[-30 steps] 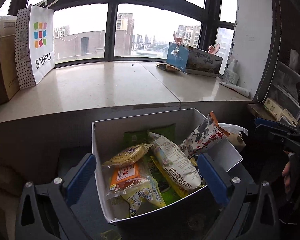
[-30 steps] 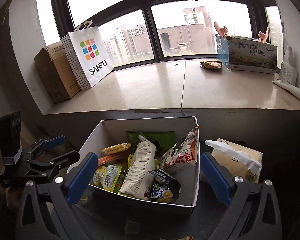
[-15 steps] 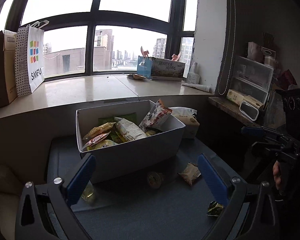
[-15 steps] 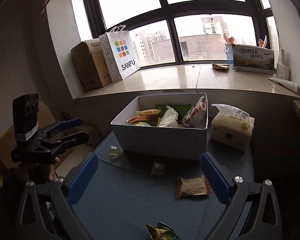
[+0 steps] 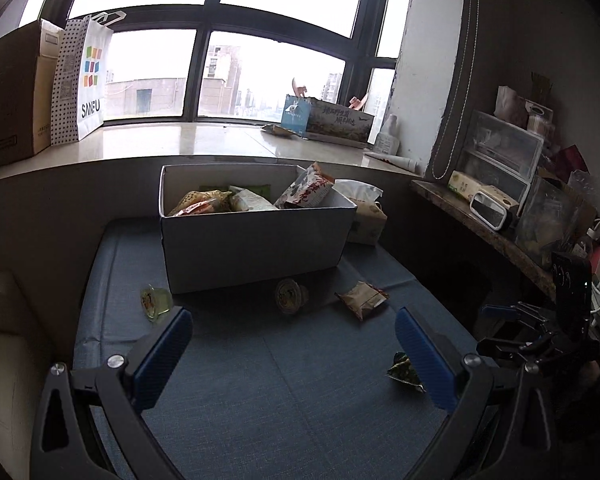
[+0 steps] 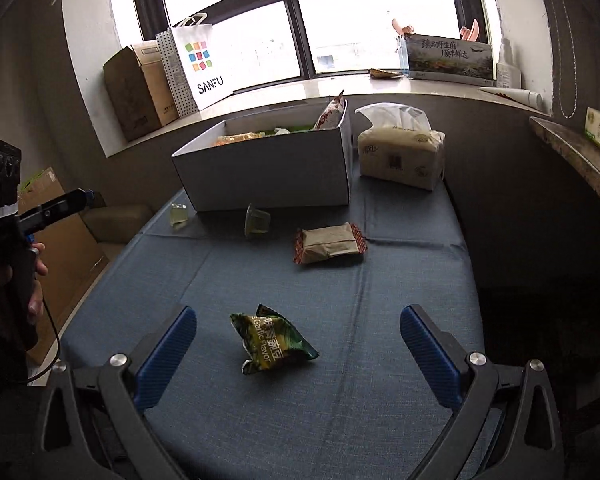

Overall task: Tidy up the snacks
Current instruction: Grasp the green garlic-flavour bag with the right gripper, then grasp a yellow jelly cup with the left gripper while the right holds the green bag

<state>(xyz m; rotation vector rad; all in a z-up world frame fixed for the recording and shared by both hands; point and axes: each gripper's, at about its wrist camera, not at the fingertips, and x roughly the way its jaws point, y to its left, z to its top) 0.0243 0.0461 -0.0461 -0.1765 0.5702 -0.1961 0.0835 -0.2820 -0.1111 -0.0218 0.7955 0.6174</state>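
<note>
Both of my grippers are pulling back from the white box (image 5: pixel 256 248); a second ago I was hovering right over its open top, now it is sitting well ahead of both sets of fingers and the loose snacks on the blue counter (image 6: pixel 340 400) are coming into view. So I'm judging the last drop-off as done and the next pick as starting.

My right gripper (image 6: pixel 298 356) is standing wide open, holding nothing, and the green garlic-flavour packet (image 6: pixel 270 344) is lying between its fingers, slightly left of centre and not touching either pad. That looks like the next target. My left gripper (image 5: pixel 292 356) is also wide open and empty, with only bare mat between its fingers; the same green packet is showing just inside its right finger.

Further ahead of the right fingers: the brown packet (image 6: pixel 330 243) is lying flat, and two jelly cups, one tipped cup (image 6: pixel 256 220) just in front of the box wall and one small cup (image 6: pixel 179 214) off to the left by the box corner. All four are still outside the box.

The tissue pack (image 6: pixel 402 160) is standing right of the box, just beside it, not a snack. Nothing is blocking the reach to the green packet. The box is already fairly full, one red-and-white bag (image 5: pixel 306 192) sticking up over the rim.
</note>
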